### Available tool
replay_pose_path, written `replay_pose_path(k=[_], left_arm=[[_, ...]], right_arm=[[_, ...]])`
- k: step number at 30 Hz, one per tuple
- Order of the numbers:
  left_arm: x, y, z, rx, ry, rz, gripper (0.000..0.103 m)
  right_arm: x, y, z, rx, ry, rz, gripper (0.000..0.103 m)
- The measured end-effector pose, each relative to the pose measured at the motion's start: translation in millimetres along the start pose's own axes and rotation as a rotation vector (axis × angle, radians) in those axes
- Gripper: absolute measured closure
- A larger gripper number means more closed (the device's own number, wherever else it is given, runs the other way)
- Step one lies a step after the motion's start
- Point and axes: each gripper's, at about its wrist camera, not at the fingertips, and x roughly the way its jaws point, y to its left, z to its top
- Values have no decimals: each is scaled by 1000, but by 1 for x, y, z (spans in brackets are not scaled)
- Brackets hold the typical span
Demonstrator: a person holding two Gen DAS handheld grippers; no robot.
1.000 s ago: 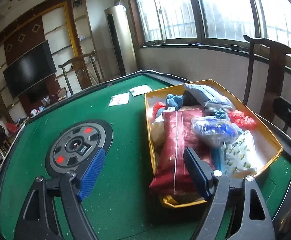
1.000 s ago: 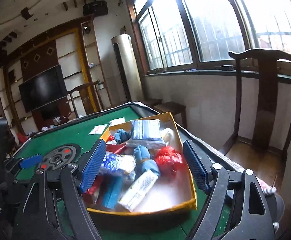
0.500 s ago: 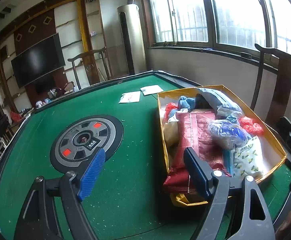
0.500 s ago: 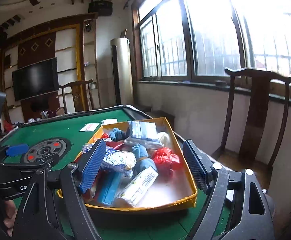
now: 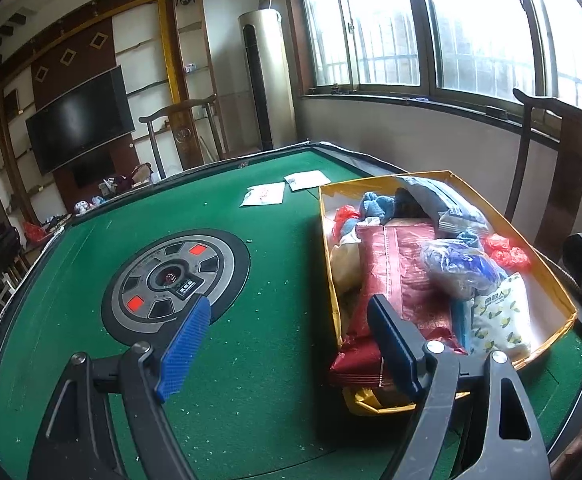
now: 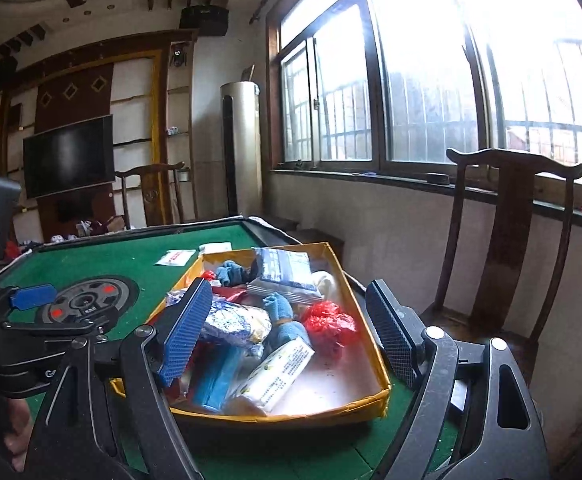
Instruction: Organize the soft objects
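A yellow cardboard box [image 5: 555,280] stands on the right of the green table, full of soft things. It holds a red fabric pack [image 5: 403,280], a blue bundle in clear plastic [image 5: 459,268], a lemon-print tissue pack [image 5: 499,320], a red plastic bag [image 5: 507,250] and a blue towel [image 5: 377,206]. My left gripper [image 5: 287,344] hovers open over the felt, left of the box's near corner, holding nothing. My right gripper [image 6: 289,334] is open and empty before the box [image 6: 323,412], level with the tissue pack [image 6: 279,372], red bag [image 6: 329,322] and blue cloth [image 6: 287,320].
A round control panel [image 5: 175,280] is set in the middle of the green table [image 5: 251,400]. Two white paper packets [image 5: 263,194] lie at the far side. A wooden chair [image 6: 503,248] stands beside the table under the windows. Another chair [image 5: 179,136] stands behind the table.
Both views have rolled a little toward level. The right gripper has shifted slightly sideways at the box's near end. Both grippers stay open and empty.
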Motion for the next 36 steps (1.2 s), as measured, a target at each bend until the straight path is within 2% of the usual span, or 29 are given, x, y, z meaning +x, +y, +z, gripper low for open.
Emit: replay_pose_path(k=[21,26,36], left_arm=[[3,-7,-4,40,16,20,22],[1,-9,-5,54,11,32,22],[0,-13,-5,67,11,37,22]], right_arm=[[0,1,0,-2,0,7,22],[0,-1,0,-1,-1,9,4],[0,-2,0,12,-1,12,3]])
